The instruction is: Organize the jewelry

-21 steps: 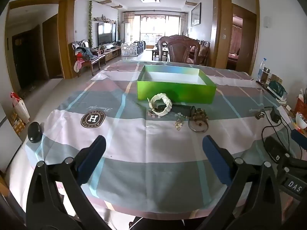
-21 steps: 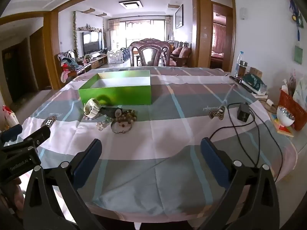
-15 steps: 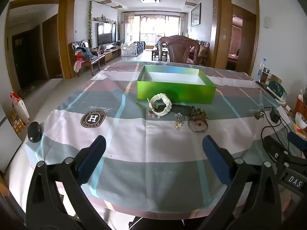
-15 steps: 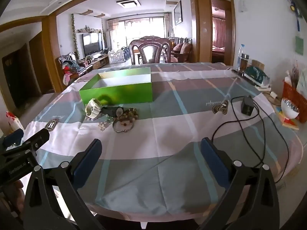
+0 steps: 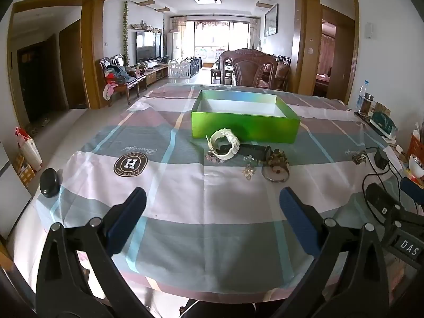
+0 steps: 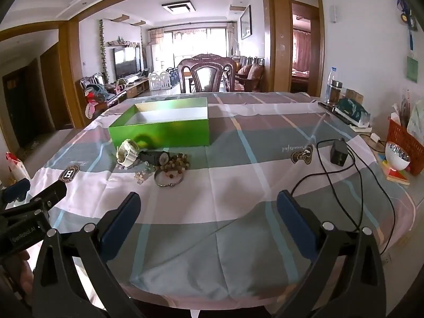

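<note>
- Little change is noted against the earlier frames: the right wrist view has been raised and drawn slightly toward the jewelry since 0.7 s ago, while the left wrist view is almost unaltered. None of the items has been displaced.
- Left claw (image 5: 212,222): fingers spread wide, nothing between them, held over the near edge of the table (image 5: 185,233), well apart from the jewelry.
- Right claw (image 6: 208,220): likewise spread and unloaded, held over the near edge, right of the left claw.
- Green box (image 5: 245,128): set toward the far edge of the table, open at the top; its white interior is seen with nothing in it, as far as the visible part shows.
- Jewelry is found in one loose cluster on the tablecloth just in front of the box's near wall: a white watch (image 5: 224,143), a dark watch (image 6: 155,157) lying beside it, a beaded bracelet (image 6: 177,161), a metal bangle (image 6: 168,179) nearest the near edge, and a small crystal ornament (image 5: 249,168). Several pieces are touching or overlapping; which lies over which cannot be resolved.
- A small pale beaded piece (image 5: 214,158) is seen partly under the white watch.
- Progress is judged as nil: no item is in the box and none is gripped. All pieces are left to be transferred.
- A black adapter (image 6: 338,153) with its cable lies toward the right edge, apart from the cluster.
</note>
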`<state>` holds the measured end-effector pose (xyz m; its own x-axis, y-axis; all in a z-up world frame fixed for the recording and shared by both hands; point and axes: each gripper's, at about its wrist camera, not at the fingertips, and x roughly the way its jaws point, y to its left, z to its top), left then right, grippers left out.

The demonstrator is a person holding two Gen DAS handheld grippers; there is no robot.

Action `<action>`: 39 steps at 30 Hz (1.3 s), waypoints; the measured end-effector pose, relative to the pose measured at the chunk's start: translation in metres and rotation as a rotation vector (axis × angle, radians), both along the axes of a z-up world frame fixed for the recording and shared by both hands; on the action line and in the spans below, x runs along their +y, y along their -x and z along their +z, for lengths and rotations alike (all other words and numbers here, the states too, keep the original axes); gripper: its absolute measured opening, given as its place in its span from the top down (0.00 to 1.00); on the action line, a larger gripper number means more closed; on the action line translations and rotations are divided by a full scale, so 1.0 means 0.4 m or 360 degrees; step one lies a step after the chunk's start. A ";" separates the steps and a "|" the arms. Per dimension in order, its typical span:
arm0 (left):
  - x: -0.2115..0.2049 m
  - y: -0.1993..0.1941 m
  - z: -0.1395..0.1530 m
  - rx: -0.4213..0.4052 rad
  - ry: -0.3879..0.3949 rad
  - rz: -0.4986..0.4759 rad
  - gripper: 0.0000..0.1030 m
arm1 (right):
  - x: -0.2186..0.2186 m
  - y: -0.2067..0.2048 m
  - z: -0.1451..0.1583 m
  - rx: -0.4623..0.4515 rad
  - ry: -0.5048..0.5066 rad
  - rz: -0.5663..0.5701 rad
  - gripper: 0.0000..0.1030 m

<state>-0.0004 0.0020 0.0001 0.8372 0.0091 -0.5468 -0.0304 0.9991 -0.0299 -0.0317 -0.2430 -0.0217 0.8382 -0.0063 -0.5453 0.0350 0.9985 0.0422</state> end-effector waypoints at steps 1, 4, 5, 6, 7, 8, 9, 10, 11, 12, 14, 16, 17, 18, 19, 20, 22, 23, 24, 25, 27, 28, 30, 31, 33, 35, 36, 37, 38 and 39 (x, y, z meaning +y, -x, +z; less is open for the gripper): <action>0.001 -0.001 -0.001 0.0001 0.0002 -0.0001 0.04 | -0.001 0.000 0.002 -0.0005 0.0005 -0.0002 0.03; 0.002 -0.005 -0.003 0.0000 0.0002 -0.0007 0.04 | 0.001 0.004 0.006 -0.0018 0.0007 -0.0003 0.03; 0.003 -0.006 -0.003 0.0000 0.0001 -0.0009 0.04 | 0.002 0.005 0.007 -0.0022 0.0009 -0.0004 0.03; 0.003 -0.007 -0.004 0.0000 0.0001 -0.0012 0.04 | 0.001 0.005 0.009 -0.0025 0.0010 -0.0007 0.03; 0.004 -0.008 -0.005 0.0000 -0.0001 -0.0015 0.04 | 0.003 0.006 0.010 -0.0029 0.0011 -0.0006 0.03; 0.005 -0.008 -0.006 -0.0002 -0.0003 -0.0017 0.04 | 0.003 0.007 0.011 -0.0032 0.0012 -0.0007 0.03; 0.008 0.006 -0.006 -0.0001 -0.0007 -0.0016 0.04 | 0.002 0.007 0.011 -0.0033 0.0012 -0.0010 0.03; 0.008 0.006 -0.006 0.0000 -0.0007 -0.0017 0.04 | 0.003 0.007 0.009 -0.0032 0.0011 -0.0010 0.03; 0.010 0.006 -0.007 0.0000 -0.0006 -0.0020 0.04 | 0.003 0.008 0.009 -0.0034 0.0011 -0.0009 0.03; 0.012 0.006 -0.008 -0.0001 -0.0007 -0.0020 0.04 | 0.003 0.007 0.009 -0.0034 0.0011 -0.0010 0.03; 0.005 0.008 -0.006 -0.0002 -0.0010 -0.0017 0.04 | 0.002 0.007 0.009 -0.0032 0.0011 -0.0006 0.03; 0.007 0.008 -0.007 0.0000 -0.0009 -0.0019 0.04 | 0.002 0.007 0.009 -0.0029 0.0016 -0.0004 0.03; 0.004 0.008 -0.005 -0.0001 -0.0011 -0.0017 0.04 | 0.002 0.007 0.008 -0.0029 0.0015 -0.0005 0.03; 0.003 0.008 -0.005 -0.0001 -0.0012 -0.0018 0.04 | 0.001 0.007 0.008 -0.0027 0.0010 -0.0006 0.03; 0.004 0.009 -0.007 0.0002 -0.0014 -0.0020 0.04 | 0.002 0.009 0.009 -0.0028 0.0008 -0.0005 0.03; 0.001 0.010 -0.006 0.0002 -0.0018 -0.0022 0.04 | 0.003 0.008 0.008 -0.0031 0.0014 -0.0006 0.03; -0.003 0.011 -0.006 0.0003 -0.0020 -0.0023 0.04 | 0.001 0.008 0.008 -0.0031 0.0010 -0.0003 0.03; -0.005 0.012 -0.004 0.0005 -0.0020 -0.0027 0.04 | 0.001 0.008 0.008 -0.0032 0.0008 -0.0004 0.03; -0.007 0.012 -0.004 0.0005 -0.0021 -0.0029 0.04 | 0.002 0.008 0.009 -0.0030 0.0011 -0.0006 0.03; -0.007 0.012 -0.004 0.0004 -0.0023 -0.0028 0.04 | 0.002 0.008 0.009 -0.0029 0.0010 -0.0004 0.03; -0.007 0.012 -0.004 0.0005 -0.0023 -0.0027 0.04 | 0.002 0.008 0.009 -0.0030 0.0013 -0.0004 0.03; -0.007 0.012 -0.004 0.0006 -0.0023 -0.0027 0.04 | 0.002 0.008 0.009 -0.0031 0.0013 -0.0003 0.03; -0.008 0.012 -0.004 0.0006 -0.0023 -0.0026 0.04 | 0.002 0.006 0.008 -0.0031 0.0014 -0.0002 0.03; -0.008 0.012 -0.004 0.0005 -0.0023 -0.0026 0.04 | 0.001 0.007 0.008 -0.0031 0.0011 0.0000 0.03; -0.010 0.013 -0.003 0.0006 -0.0025 -0.0027 0.04 | 0.002 0.007 0.008 -0.0033 0.0012 -0.0004 0.03; -0.009 0.013 -0.003 0.0005 -0.0023 -0.0027 0.04 | 0.002 0.007 0.008 -0.0030 0.0008 0.0000 0.03; -0.010 0.013 -0.003 0.0006 -0.0025 -0.0027 0.04 | 0.003 0.007 0.008 -0.0030 0.0011 0.0002 0.03; -0.012 0.015 -0.003 0.0007 -0.0028 -0.0027 0.04 | 0.004 0.008 0.008 -0.0032 0.0015 0.0000 0.03; -0.010 0.014 -0.004 0.0006 -0.0027 -0.0027 0.04 | 0.001 0.008 0.008 -0.0032 0.0012 -0.0002 0.03; -0.009 0.014 -0.004 0.0006 -0.0025 -0.0028 0.04 | 0.001 0.008 0.008 -0.0032 0.0010 -0.0002 0.03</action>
<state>-0.0058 -0.0017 -0.0014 0.8351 0.0032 -0.5501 -0.0131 0.9998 -0.0141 -0.0347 -0.2426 -0.0183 0.8489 -0.0106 -0.5284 0.0354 0.9987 0.0369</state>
